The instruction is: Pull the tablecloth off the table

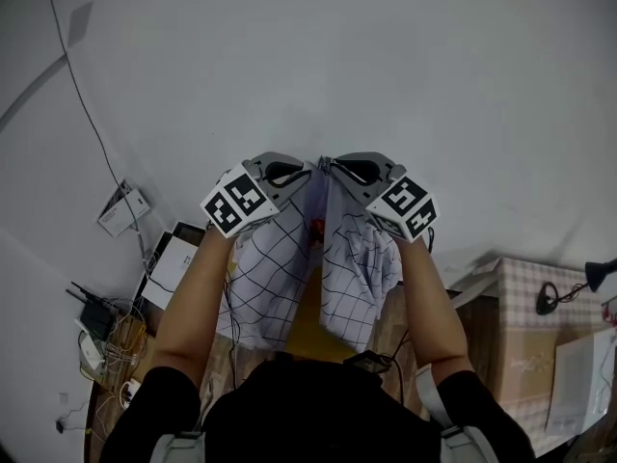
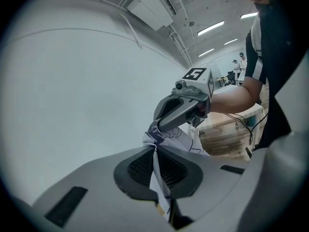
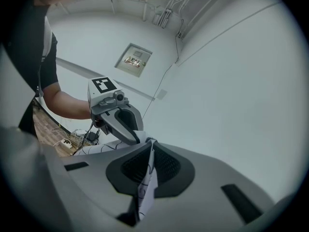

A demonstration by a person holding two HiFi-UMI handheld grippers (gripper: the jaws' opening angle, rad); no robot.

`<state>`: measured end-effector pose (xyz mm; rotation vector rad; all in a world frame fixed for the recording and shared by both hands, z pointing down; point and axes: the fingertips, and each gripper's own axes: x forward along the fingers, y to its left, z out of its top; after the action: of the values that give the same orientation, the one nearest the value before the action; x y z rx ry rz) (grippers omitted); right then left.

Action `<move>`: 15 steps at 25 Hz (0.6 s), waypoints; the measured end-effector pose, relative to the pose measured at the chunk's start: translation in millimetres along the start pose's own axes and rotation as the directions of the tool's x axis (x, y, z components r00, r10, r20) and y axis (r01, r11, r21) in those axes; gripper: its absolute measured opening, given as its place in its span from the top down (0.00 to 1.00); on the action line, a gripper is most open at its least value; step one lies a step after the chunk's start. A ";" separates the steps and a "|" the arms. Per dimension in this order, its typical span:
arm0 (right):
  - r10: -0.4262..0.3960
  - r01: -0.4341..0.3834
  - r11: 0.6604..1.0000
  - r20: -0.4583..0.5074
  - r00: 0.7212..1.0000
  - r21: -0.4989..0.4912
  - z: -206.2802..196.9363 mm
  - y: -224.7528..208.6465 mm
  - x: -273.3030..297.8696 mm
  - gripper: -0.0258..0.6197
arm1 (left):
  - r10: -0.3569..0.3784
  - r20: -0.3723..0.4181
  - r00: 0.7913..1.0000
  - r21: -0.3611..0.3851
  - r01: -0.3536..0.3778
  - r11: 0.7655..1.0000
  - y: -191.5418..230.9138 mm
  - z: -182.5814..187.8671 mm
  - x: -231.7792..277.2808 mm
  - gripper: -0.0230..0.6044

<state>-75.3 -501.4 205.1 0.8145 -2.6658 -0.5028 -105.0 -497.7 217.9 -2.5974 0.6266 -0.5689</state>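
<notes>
Jaws pinch tablecloth (image 1: 265, 292) before wall (image 1: 405, 66).

Straight ahead, the white wall (image 1: 386, 66) closes off the way forward, bare except for a thin cable (image 1: 87, 104) running down its left part. The left gripper (image 1: 308, 172) and right gripper (image 1: 324, 164) meet tip to tip, and the hanging tablecloth (image 1: 275, 278) fills the gap between the forearms. To the left, a router (image 1: 93, 314) and tangled wires (image 1: 120, 340) crowd the floor. To the right stands a cardboard box (image 1: 521, 355).
</notes>
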 end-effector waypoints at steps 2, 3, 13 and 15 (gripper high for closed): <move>-0.006 0.006 1.000 0.015 1.000 -0.012 9.1 -4.7 -2.5 0.93 | 0.007 0.016 1.000 0.004 -0.007 1.000 4.1 10.3 -1.2 0.94; -0.010 0.010 1.000 0.022 1.000 -0.018 13.4 -6.9 -4.1 0.93 | 0.010 0.021 1.000 0.011 -0.010 1.000 5.8 15.5 -1.4 0.94; -0.021 0.025 0.997 0.059 0.998 -0.072 51.3 -13.4 -3.6 0.93 | 0.032 0.077 0.997 0.047 -0.036 0.998 20.4 49.9 -11.6 0.94; -0.019 0.024 0.997 0.071 0.997 -0.073 57.2 -11.7 -6.1 0.93 | 0.035 0.081 0.996 0.054 -0.039 0.998 19.5 55.3 -12.4 0.94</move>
<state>-87.1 -493.3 148.1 0.8198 -2.6866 -0.6428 -95.6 -491.5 159.1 -2.5379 0.6224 -0.4611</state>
